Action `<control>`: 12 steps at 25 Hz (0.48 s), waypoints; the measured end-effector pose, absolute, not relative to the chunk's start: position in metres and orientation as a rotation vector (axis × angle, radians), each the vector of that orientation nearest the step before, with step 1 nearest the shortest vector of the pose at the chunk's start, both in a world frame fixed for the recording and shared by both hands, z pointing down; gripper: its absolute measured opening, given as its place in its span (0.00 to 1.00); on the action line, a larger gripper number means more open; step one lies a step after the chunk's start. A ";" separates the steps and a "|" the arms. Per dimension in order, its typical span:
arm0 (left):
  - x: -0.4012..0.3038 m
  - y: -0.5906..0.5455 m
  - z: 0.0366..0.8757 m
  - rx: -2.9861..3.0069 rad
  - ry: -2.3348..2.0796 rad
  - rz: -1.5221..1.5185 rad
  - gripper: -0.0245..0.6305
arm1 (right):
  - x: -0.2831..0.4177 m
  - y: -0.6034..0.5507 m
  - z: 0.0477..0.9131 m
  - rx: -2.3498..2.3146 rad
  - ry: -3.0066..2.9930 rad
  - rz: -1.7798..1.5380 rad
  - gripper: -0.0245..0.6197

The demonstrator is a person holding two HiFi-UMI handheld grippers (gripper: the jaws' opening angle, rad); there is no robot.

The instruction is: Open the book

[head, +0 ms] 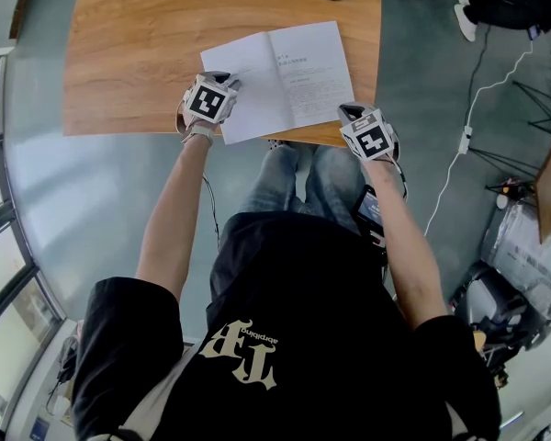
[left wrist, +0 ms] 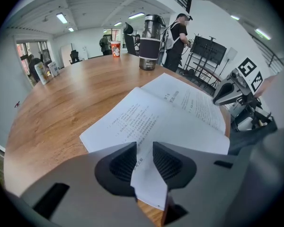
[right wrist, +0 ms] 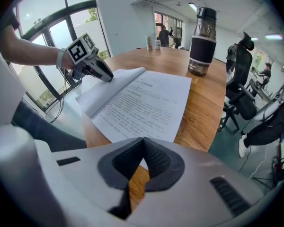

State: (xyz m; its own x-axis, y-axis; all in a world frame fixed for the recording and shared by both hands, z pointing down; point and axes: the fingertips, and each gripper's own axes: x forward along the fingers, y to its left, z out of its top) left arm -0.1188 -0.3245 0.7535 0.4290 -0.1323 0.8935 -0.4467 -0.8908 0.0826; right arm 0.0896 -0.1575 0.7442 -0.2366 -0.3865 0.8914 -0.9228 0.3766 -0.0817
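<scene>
We see the book lying open on the wooden table, top centre of the head view, its near corner overhanging the table's edge; our left gripper sits at the lower left page corner, jaws a little spread, the white corner between them but not clamped; our right gripper is at the lower right page corner, jaws pressed together tip to tip at the sheet's edge; whether paper is nipped there we cannot tell; a dark-banded bottle stands beyond the book.

Open book corner between closed fingers
</scene>
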 end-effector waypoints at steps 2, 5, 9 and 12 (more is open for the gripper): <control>-0.117 -0.323 0.749 2.386 -0.492 1.416 0.21 | 0.093 -0.157 0.742 1.156 -1.794 0.803 0.02; -0.106 -0.314 0.735 2.437 -0.453 1.338 0.21 | 0.098 -0.155 0.735 1.175 -1.802 0.803 0.02; -0.095 -0.299 0.713 2.501 -0.432 1.254 0.21 | 0.102 -0.155 0.726 1.188 -1.817 0.799 0.02; -0.088 -0.291 0.696 2.535 -0.432 1.195 0.21 | 0.104 -0.155 0.717 1.191 -1.829 0.788 0.02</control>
State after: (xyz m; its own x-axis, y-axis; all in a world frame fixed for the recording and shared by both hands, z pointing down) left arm -0.0878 -0.2909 0.6958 0.6079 -0.1390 0.7818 -0.3926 -0.9084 0.1438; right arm 0.1042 -0.1555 0.7171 -0.2384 -0.4318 0.8699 -0.9288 0.3631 -0.0743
